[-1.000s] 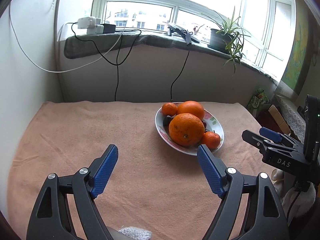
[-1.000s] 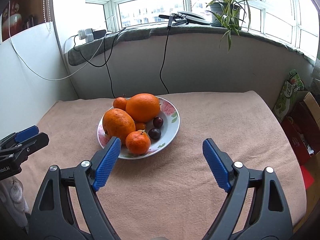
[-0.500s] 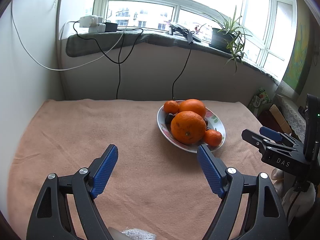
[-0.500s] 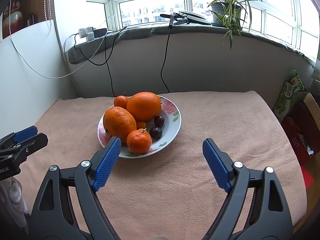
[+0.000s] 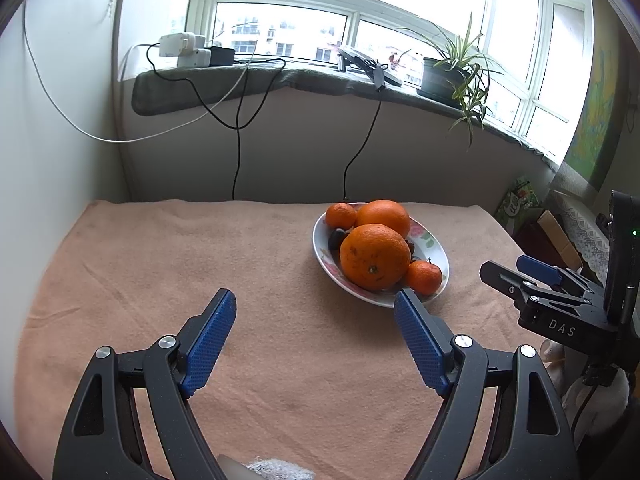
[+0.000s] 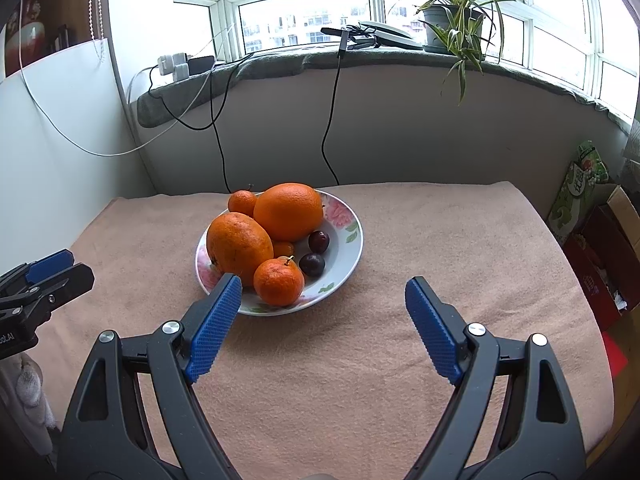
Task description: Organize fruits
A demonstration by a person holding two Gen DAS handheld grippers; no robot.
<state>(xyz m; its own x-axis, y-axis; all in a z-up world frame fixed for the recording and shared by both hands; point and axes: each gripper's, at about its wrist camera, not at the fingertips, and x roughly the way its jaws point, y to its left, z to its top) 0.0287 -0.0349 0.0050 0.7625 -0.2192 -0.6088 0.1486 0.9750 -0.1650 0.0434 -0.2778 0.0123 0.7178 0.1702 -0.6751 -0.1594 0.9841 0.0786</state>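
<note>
Here, left gripper (image 5: 314,326) and right gripper (image 6: 322,318) slightly farther from the plate (image 6: 350,236) than a second ago, jaws of both spread wide and empty. Fitting either a finished arrangement or one awaiting sorting. All fruit heaped on the plate, centre of the table (image 6: 440,240): two large oranges (image 6: 288,210), small mandarins (image 6: 278,282), two dark plums (image 6: 319,241), touching.
</note>
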